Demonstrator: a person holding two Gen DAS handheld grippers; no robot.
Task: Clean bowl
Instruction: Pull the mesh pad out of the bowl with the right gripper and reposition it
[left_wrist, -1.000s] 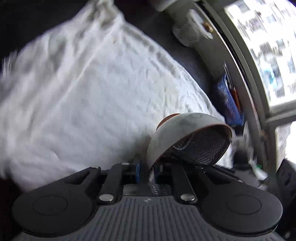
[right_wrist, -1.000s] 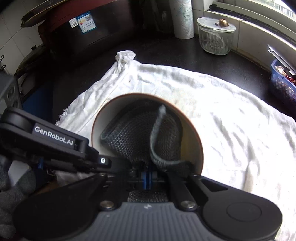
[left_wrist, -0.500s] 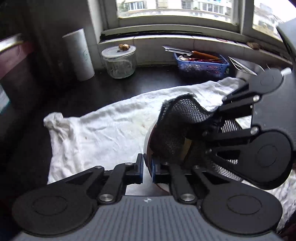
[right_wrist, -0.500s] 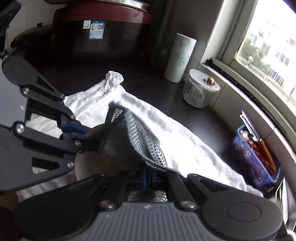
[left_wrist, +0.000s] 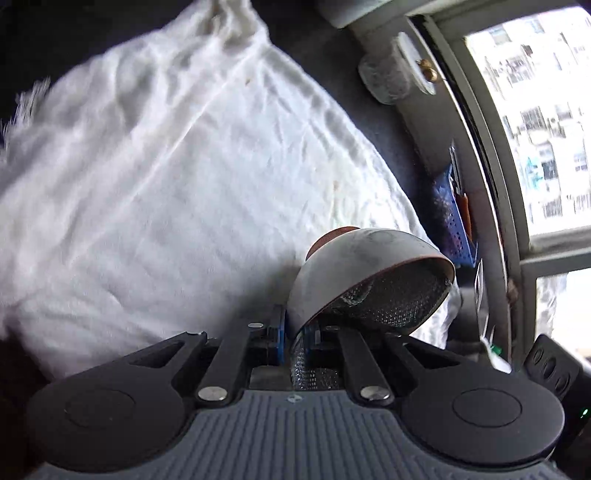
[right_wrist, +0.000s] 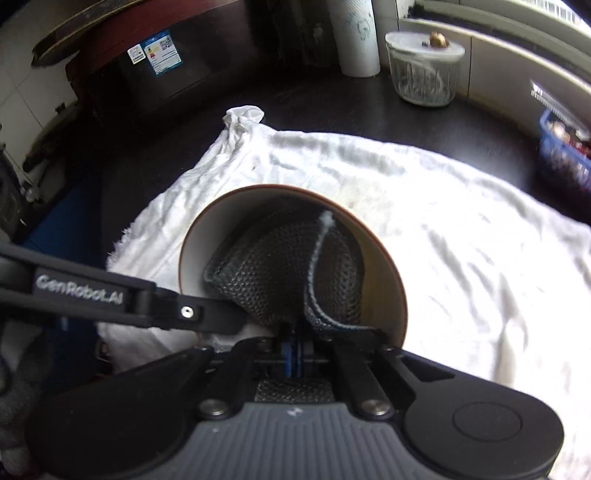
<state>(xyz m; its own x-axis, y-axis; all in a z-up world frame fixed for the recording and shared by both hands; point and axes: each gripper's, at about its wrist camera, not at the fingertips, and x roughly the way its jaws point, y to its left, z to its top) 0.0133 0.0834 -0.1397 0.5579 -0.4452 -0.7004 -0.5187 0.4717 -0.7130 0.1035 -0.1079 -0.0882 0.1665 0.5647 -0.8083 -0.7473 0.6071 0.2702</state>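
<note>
A grey bowl (left_wrist: 364, 264) with a brown rim and foot is held tipped on its side above the white cloth (left_wrist: 177, 177), with my left gripper (left_wrist: 297, 330) shut on its rim. Its pale inside (right_wrist: 207, 251) faces my right gripper (right_wrist: 295, 354), which is shut on a dark grey mesh dishcloth (right_wrist: 284, 269) pressed into the bowl. In the left wrist view the dishcloth (left_wrist: 391, 299) shows inside the bowl's mouth. The left gripper's arm (right_wrist: 110, 295) crosses the right wrist view from the left.
The white cloth (right_wrist: 461, 251) covers a dark counter (right_wrist: 332, 107). At the back stand a glass jar with a lid (right_wrist: 424, 70), a paper towel roll (right_wrist: 356, 37) and a dark red appliance (right_wrist: 147, 59). A blue basket (right_wrist: 565, 155) sits by the window sill.
Both views swung back to how they stood a second ago: the bowl is tipped on its side again and the dishcloth is back deep inside it after being lifted partway out.
</note>
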